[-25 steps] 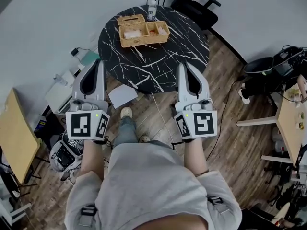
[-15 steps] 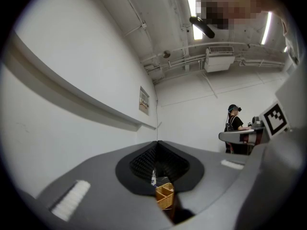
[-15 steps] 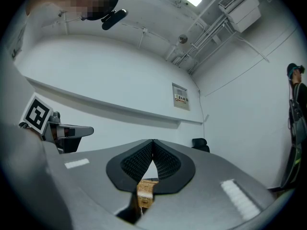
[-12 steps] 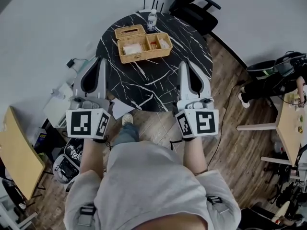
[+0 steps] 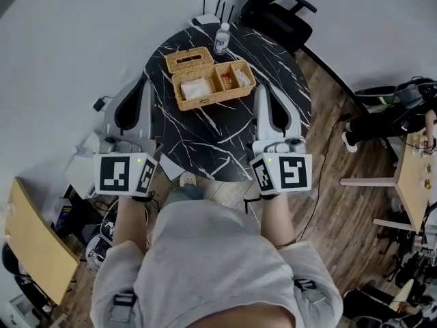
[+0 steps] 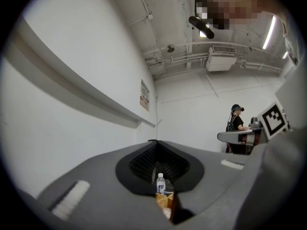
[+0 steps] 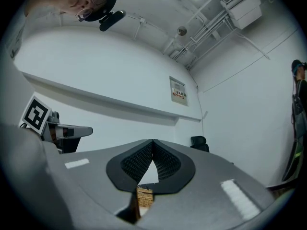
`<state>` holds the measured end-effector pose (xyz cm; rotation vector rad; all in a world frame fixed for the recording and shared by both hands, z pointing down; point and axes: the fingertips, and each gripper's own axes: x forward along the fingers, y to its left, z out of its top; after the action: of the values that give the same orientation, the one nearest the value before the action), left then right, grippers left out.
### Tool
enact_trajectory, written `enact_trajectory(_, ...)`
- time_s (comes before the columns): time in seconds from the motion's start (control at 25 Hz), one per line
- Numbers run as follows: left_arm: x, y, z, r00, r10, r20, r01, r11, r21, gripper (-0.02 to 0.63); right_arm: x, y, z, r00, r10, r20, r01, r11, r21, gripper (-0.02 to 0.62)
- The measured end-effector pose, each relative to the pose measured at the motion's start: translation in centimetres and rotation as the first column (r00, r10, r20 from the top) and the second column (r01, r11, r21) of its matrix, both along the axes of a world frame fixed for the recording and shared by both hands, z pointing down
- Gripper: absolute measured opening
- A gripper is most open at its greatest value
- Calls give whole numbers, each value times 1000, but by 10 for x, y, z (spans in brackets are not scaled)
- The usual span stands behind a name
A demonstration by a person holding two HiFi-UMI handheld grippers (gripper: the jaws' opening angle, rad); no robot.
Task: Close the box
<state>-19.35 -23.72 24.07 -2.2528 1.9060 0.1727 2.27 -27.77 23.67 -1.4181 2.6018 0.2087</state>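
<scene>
An open wicker box (image 5: 212,85) stands on the round black marble table (image 5: 205,139), its lid (image 5: 189,59) folded back at the far left. Small items lie in its compartments. My left gripper (image 5: 144,80) is shut and empty, beside the table's left edge, left of the box. My right gripper (image 5: 261,87) is shut and empty over the table, just right of the box. The left gripper view looks past the closed left gripper (image 6: 154,142) at the box (image 6: 164,199). Below the closed right gripper (image 7: 152,141), the box (image 7: 144,196) shows as a sliver.
A water bottle (image 5: 221,38) and a router (image 5: 205,19) stand at the table's far edge, with a black office chair (image 5: 276,12) behind. A wooden board (image 5: 37,251) leans at the left and a desk (image 5: 416,176) stands at the right. Another person (image 6: 236,123) stands far off.
Both grippers have moved forward toward the table and now flank the box. The table and box sit closer and lower in the head view. The bottle has come into the left gripper view.
</scene>
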Motion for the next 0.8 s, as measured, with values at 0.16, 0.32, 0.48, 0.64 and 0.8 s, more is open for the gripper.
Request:
enact_trajectory(0.16, -18, -28, 5, 1000, 22, -4, -22, 1000, -15, 58, -19, -24, 4, 1000, 17, -9, -18, 1000, -14, 3)
enact_trajectory(0.32, -29, -52, 13, 999, 46, -10, -47, 998, -32, 58, -34, -45, 14, 999, 34, -21, -35, 999, -34, 3)
enact_trajectory(0.48, -36, -73, 26, 997, 77, -22, -78, 995, -63, 58, -44, -62, 27, 998, 54, -30, -56, 996, -74, 3)
enact_trajectory(0.64, -40, -90, 41, 994, 108, -33, -111, 989, -100, 58, -52, -75, 43, 996, 74, -50, -79, 991, -112, 3)
enact_trajectory(0.8, -44, -105, 58, 992, 124, -36, -128, 982, -142, 58, -58, -87, 62, 994, 87, -68, -97, 983, -157, 3)
